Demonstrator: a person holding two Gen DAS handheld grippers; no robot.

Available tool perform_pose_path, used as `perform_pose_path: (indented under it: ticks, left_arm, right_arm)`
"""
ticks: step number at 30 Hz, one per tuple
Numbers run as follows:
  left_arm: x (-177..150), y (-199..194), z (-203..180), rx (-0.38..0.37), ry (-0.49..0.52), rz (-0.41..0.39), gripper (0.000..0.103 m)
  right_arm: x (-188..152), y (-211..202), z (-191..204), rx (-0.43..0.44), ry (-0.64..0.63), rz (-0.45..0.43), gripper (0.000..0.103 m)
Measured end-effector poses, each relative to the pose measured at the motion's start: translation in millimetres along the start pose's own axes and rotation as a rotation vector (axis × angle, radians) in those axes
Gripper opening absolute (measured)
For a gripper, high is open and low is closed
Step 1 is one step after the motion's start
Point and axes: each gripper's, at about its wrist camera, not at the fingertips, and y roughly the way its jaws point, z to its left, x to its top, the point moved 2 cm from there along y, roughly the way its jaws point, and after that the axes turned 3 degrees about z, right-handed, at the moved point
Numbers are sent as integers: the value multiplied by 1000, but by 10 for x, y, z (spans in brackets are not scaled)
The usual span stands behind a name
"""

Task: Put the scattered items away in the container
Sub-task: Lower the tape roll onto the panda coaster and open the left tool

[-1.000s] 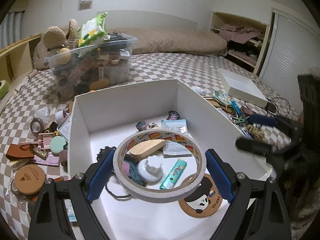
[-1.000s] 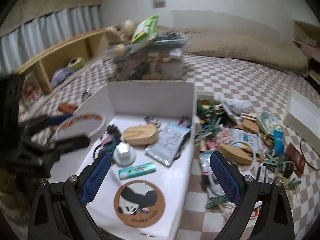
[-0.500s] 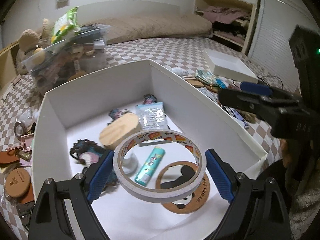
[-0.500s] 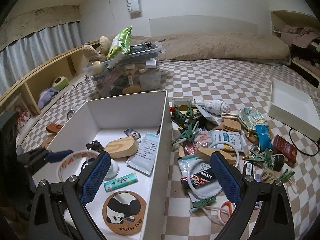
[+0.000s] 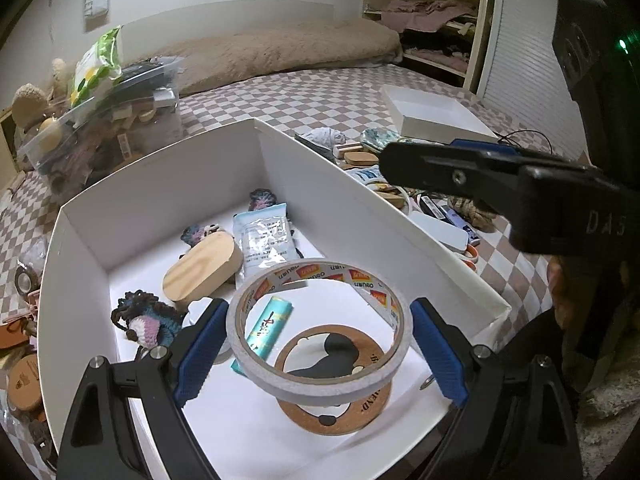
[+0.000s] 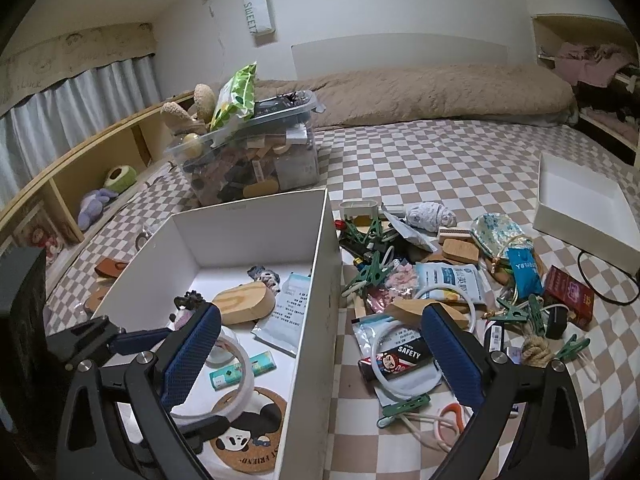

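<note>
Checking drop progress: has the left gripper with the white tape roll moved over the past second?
Yes. The left gripper, clamping the white tape roll, has advanced rightward inside the white cardboard box, now over the panda coaster.

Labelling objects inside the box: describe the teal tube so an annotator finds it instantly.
Start at the big white box on the checkered bedspread. On its floor, beside the round panda coaster, lies the teal tube, seen through the tape roll held by the left hand-held gripper. It is the only slim, bright teal cylinder there.
</note>
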Motion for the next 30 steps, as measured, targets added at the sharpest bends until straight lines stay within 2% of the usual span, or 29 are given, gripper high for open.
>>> perform_pose_path:
  ticks: [5,9,23,30]
  left_arm:
    - [-7,8,-6,-4,4,-3,91]
    - [-16,-13,-36,-19,17,-13,102]
    - [-25,-16,-57,-11,26,-14,102]
    - [-38,-60,29,6,-2,-22,102]
  right_arm:
    - [1,2,-15,4,6,0,100]
    - [-3,8,-13,5,4,2,100]
    - [-19,37,12,0,-5,10,100]
    - [-11,6,13,0,-9,-13,100]
